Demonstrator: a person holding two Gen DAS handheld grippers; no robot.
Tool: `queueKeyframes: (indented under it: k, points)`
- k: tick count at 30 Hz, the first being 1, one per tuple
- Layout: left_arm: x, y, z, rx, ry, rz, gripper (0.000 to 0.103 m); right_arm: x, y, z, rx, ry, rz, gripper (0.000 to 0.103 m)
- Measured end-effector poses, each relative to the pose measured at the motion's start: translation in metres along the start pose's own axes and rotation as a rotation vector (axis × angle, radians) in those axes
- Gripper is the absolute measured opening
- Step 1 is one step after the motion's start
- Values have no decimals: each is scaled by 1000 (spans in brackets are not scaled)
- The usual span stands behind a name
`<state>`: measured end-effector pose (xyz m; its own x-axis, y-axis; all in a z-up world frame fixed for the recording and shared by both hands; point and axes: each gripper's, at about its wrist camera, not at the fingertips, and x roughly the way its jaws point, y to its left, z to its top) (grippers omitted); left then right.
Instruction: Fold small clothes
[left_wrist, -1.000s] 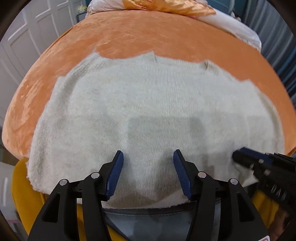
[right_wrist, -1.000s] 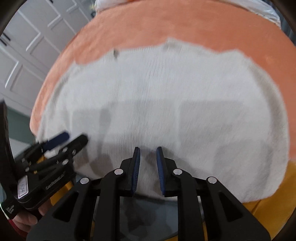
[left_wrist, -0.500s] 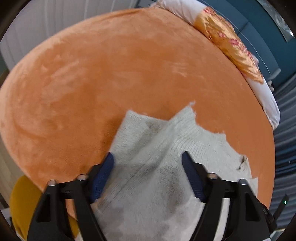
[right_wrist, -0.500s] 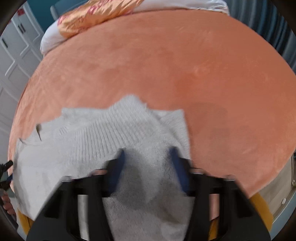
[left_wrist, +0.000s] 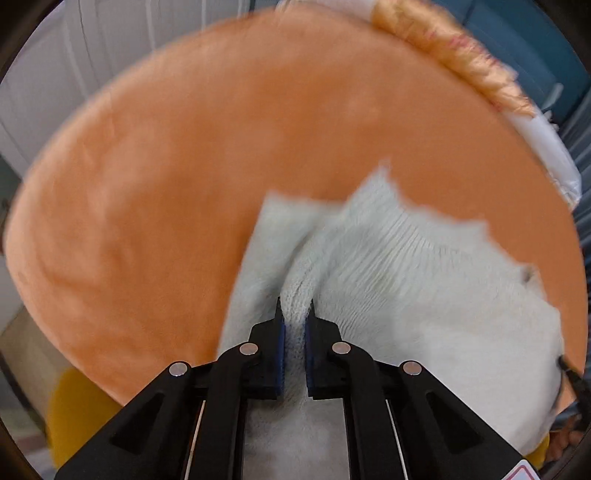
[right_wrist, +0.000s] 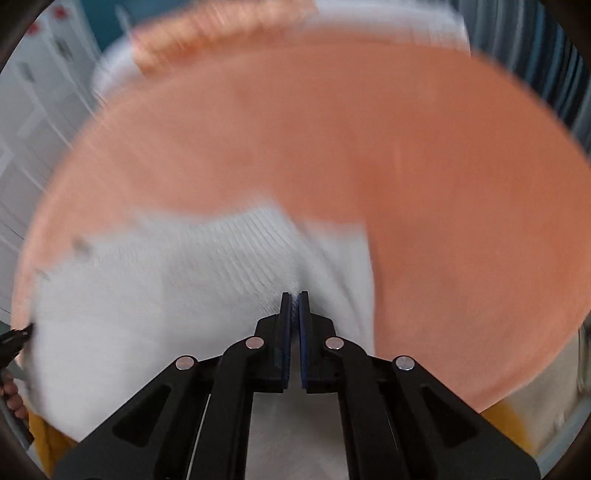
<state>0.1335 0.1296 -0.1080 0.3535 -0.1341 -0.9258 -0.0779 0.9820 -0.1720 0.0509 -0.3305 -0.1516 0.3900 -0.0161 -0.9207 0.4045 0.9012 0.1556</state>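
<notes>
Sweater (left_wrist: 399, 280): cream knit, flat on orange bed cover (left_wrist: 177, 177), bunched fwd of both jaws.
L gripper (left_wrist: 294, 321): jaws nearly shut, pinching knit ridge.
R gripper (right_wrist: 294, 306): jaws clamped on knit fold.
Pillow (left_wrist: 454, 55): far beyond jaws.

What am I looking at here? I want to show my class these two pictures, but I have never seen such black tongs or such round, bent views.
A person holds one two-finger gripper in each hand; no robot arm is involved. A fisheye camera on each looks along its fingers, which bends the view. One picture is from the left gripper, the other from the right gripper. A white knitted sweater lies on an orange blanket. Each gripper is shut on a bunched bit of sweater. Both pictures are blurred.
</notes>
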Motion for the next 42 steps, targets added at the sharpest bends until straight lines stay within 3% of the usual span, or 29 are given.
queueKeyframes:
  k: [5, 7, 11, 14, 16, 19, 21, 24, 26, 29, 31, 34, 39, 42]
  points:
    - [-20, -13, -1, 25, -41, 62, 16, -29, 9, 4, 40, -66, 13, 7]
    - [-44, -20, -4, 43, -103, 84, 16, -55, 22, 1, 31, -128, 16, 7]
    - [-77, -50, -23, 124, -162, 45, 25, -76, 63, -19, -79, -110, 138, 7]
    - [-75, -77, -47, 203, -127, -10, 27, -62, 102, -46, -168, -5, 224, 7]
    - [-56, -95, -63, 249, -59, -18, 28, -35, 127, -73, -248, 99, 212, 7]
    - [-28, -103, -90, 258, 44, -11, 28, -29, 135, -88, -300, 69, 174, 6]
    - [-32, -109, -100, 312, -5, 28, 28, -41, 139, -80, -316, 70, 167, 7]
    - [-32, -112, -104, 361, -16, 65, 29, -58, 140, -73, -307, 51, 226, 7]
    - [-31, -109, -104, 345, -13, 62, 29, -56, 140, -83, -330, 63, 219, 7]
    - [-30, -110, -105, 354, -14, 69, 29, -24, 147, -106, -334, 159, 182, 6]
    - [-34, -114, -104, 362, -15, 74, 30, -24, 146, -112, -339, 146, 183, 6]
    - [-33, -116, -104, 369, -23, 76, 32, -32, 147, -103, -338, 166, 182, 7]
    - [-32, -116, -105, 369, -34, 80, 33, -54, 158, -77, -276, 115, 274, 7]
    - [-34, -113, -104, 365, -32, 69, 36, -35, 174, -78, -331, 157, 236, 10]
